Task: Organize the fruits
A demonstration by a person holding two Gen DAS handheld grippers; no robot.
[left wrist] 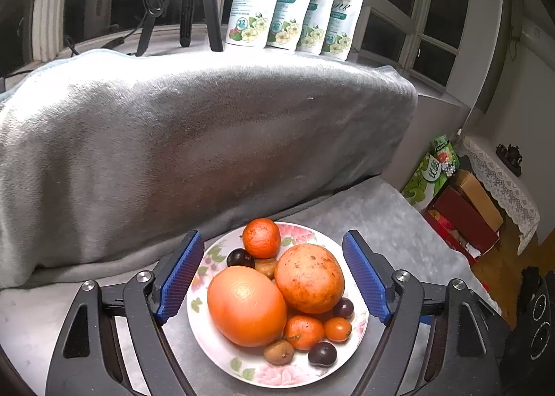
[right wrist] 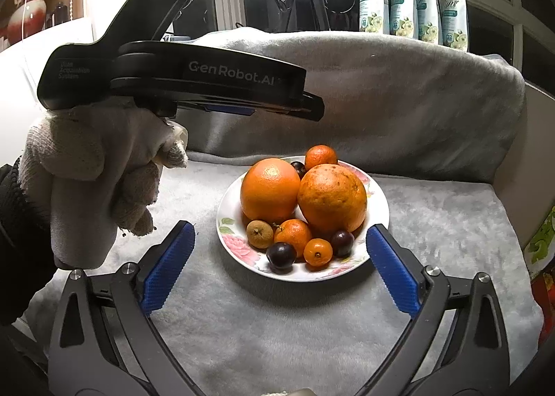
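Fruit's all piled on the floral plate, centre of the grey-blanketed worktop. Two big oranges top the pile: firm, heavyish, round, so they'll likely roll; take them across the widest girth. The dark plums and small mandarins along the plate's near rim look soft, so pinch lightly. The plate itself is likely breakable. Your left hand-held gripper hangs over the plate, jaws wide, empty. Your right hand-held gripper sits at the near rim, wide, empty.
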